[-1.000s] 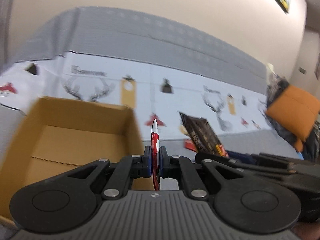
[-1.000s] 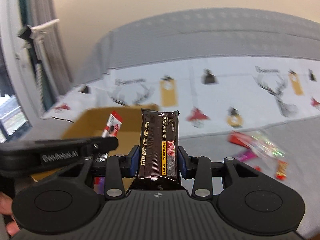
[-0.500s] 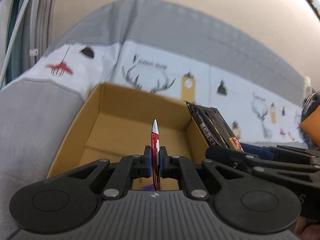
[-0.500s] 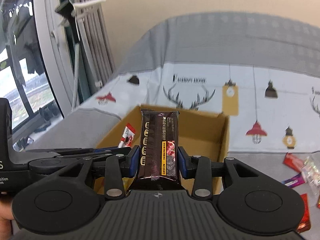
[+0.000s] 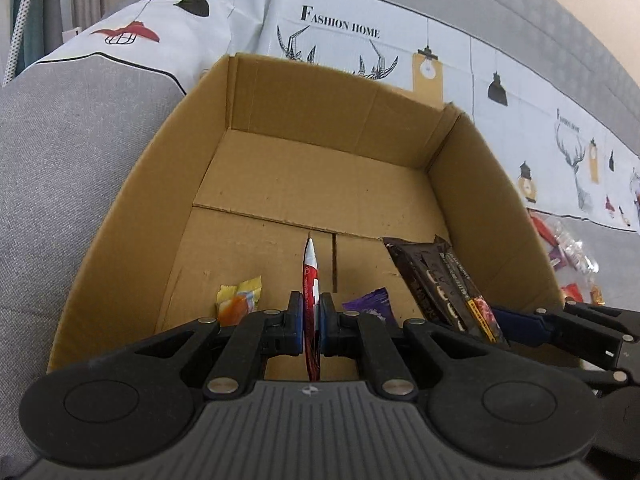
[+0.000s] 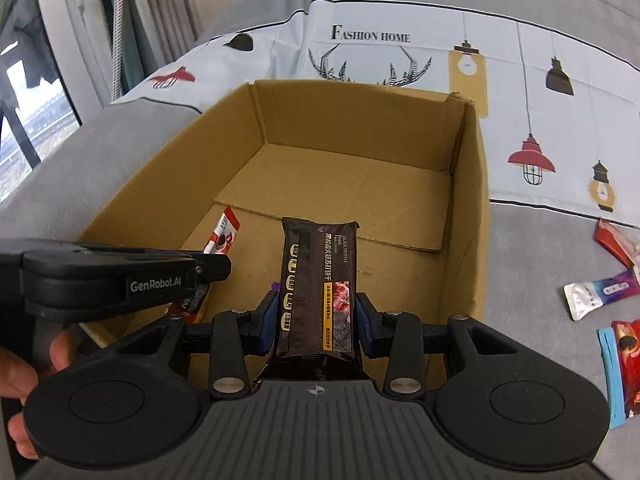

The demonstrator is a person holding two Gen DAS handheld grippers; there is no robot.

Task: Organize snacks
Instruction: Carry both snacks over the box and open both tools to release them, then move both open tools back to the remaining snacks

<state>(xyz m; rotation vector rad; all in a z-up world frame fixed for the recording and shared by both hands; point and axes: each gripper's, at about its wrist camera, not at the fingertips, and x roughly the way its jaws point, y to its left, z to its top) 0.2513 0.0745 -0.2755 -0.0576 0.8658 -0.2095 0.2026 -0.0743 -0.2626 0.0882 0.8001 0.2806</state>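
My left gripper (image 5: 310,322) pinches a thin red sachet (image 5: 311,276) edge-on, held upright over the near end of the box (image 5: 304,92). My right gripper (image 6: 316,318) clamps a dark bar (image 6: 318,276), flat face up (label readable), just inside the box's near edge. On the box floor near that edge lie a yellow candy (image 5: 239,298) and a purple wrapper (image 5: 366,300). Loose snacks (image 6: 600,294) sit beyond the box's right wall, on the grey sofa (image 6: 532,248).
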